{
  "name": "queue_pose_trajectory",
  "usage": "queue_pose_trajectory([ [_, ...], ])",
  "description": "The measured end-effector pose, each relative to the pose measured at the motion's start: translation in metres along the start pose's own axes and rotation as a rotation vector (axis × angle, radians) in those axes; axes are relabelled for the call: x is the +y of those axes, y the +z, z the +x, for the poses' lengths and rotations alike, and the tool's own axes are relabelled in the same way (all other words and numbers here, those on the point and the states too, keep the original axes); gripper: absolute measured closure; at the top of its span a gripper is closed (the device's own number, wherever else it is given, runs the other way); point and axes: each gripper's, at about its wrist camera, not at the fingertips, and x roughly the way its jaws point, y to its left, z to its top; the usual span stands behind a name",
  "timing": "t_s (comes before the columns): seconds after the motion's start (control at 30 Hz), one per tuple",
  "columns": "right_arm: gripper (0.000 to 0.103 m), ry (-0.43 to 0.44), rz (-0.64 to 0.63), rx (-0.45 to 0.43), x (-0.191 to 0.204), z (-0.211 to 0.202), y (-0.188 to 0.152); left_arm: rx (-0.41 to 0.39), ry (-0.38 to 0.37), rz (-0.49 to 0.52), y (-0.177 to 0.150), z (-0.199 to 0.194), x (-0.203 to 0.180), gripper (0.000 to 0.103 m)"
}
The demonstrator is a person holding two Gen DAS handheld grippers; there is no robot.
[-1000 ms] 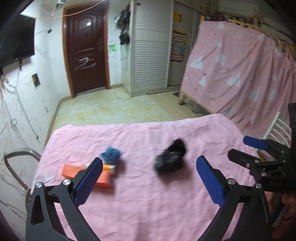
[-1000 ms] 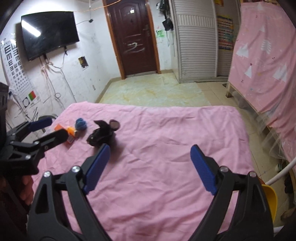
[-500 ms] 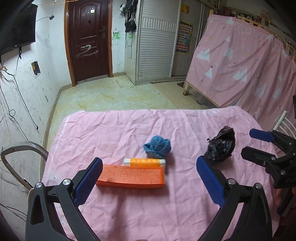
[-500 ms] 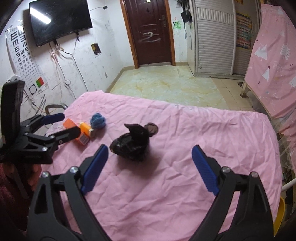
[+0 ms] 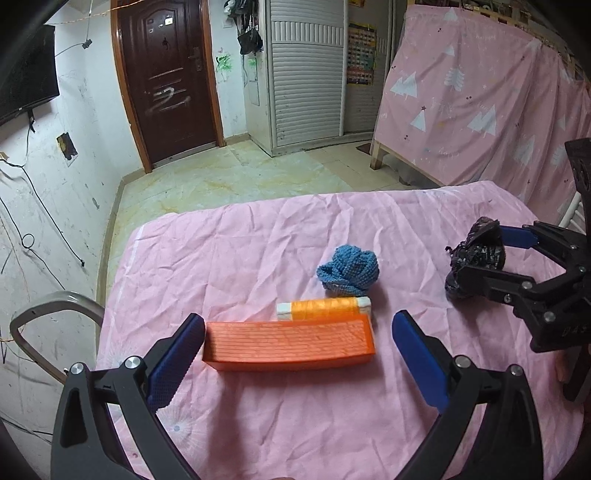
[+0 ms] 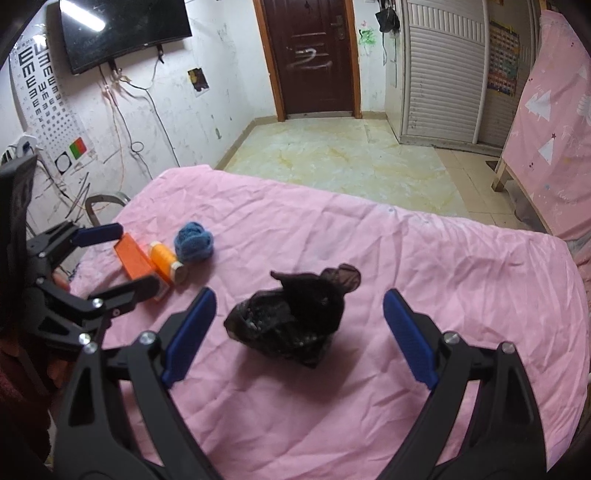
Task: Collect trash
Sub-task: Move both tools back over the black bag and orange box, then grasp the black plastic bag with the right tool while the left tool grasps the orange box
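- An eye chart [image 6: 38,96] of rows of "E" figures hangs on the far left wall, with a red-and-green patch and a ring mark at its foot; a dark wall screen [image 6: 122,31] hangs beside it.
- White scrawl marks the brown door [image 6: 310,55]; it cannot be read. A colourful chart [image 5: 360,55] on the shuttered cupboard is too small to read.
- A pink cloth [image 6: 424,266] covers the table. At its left lies an orange box [image 5: 290,345], with an orange thread spool [image 5: 325,309] touching its far side and a blue knitted ball [image 5: 349,271] just beyond the spool.
- The left gripper [image 5: 298,363] is spread wide and holds nothing; the box lies between its blue pads, the left pad close to the box's end.
- To the right, well apart from the box, lies the trash, a crumpled black plastic bag [image 6: 291,319].
- The right gripper [image 6: 295,334] is also spread wide and empty, its pads on either side of the bag without touching it.
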Motion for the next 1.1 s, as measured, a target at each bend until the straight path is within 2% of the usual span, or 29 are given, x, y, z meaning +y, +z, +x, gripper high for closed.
queue_pose_trajectory([
  [0.13, 0.015, 0.001, -0.004, 0.011, 0.000, 0.005, -0.001, -0.001, 0.020, 0.008, 0.001, 0.000, 0.005, 0.011],
  [0.33, 0.015, -0.003, -0.003, 0.022, 0.000, 0.009, -0.002, 0.069, -0.006, 0.065, -0.003, 0.016, -0.002, 0.011],
  [0.4, 0.015, -0.005, -0.004, 0.023, 0.001, 0.010, -0.002, 0.090, -0.008, 0.053, -0.004, 0.021, -0.001, 0.011],
  [0.53, 0.015, -0.006, -0.002, 0.025, 0.002, 0.012, -0.002, 0.085, -0.025, 0.008, -0.006, 0.019, 0.006, 0.011],
  [0.57, 0.017, -0.005, 0.000, 0.032, 0.002, 0.014, -0.002, 0.087, -0.026, 0.002, -0.007, 0.020, 0.007, 0.011],
  [0.6, 0.025, -0.005, 0.002, 0.037, 0.003, 0.015, -0.002, 0.090, -0.028, -0.005, -0.008, 0.020, 0.008, 0.012],
  [0.63, 0.029, -0.004, 0.006, 0.041, 0.002, 0.016, -0.001, 0.092, -0.027, -0.009, -0.009, 0.020, 0.008, 0.013],
  [0.7, 0.038, -0.005, 0.011, 0.041, 0.002, 0.015, -0.001, 0.090, -0.014, -0.012, -0.010, 0.019, 0.009, 0.020],
  [0.8, 0.050, -0.019, 0.001, 0.040, 0.002, 0.015, -0.002, 0.088, -0.005, -0.017, -0.011, 0.017, 0.010, 0.021],
  [1.1, 0.053, 0.001, 0.020, 0.002, -0.001, -0.005, -0.006, 0.040, 0.033, -0.015, -0.015, -0.009, 0.003, 0.021],
])
